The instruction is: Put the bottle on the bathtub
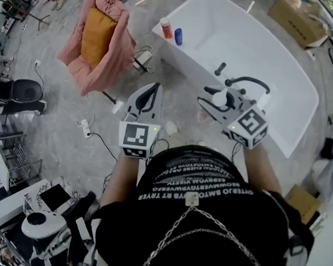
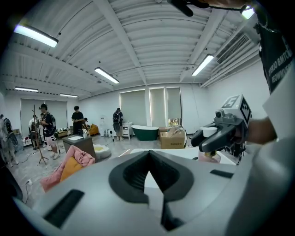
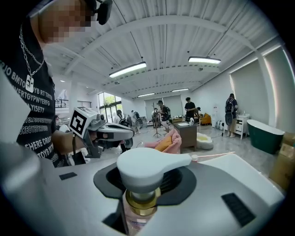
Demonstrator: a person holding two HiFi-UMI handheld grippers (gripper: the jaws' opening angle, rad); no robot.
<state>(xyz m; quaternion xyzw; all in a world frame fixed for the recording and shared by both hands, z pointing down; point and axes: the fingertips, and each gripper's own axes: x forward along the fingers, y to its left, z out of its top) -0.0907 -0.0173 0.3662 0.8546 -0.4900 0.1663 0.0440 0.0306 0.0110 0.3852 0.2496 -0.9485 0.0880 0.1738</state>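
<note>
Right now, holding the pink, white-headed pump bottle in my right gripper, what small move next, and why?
Probably ease the right gripper down toward the near rim of the white bathtub: its jaws clamp the pink pump bottle, held in the air, not yet resting on it.

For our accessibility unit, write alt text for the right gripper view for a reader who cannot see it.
A pump bottle with a white head and gold collar is clamped in the right gripper, close to the camera. Behind it are the left gripper at left, a pink chair, a white bathtub at right, and people in a large hall.
</note>
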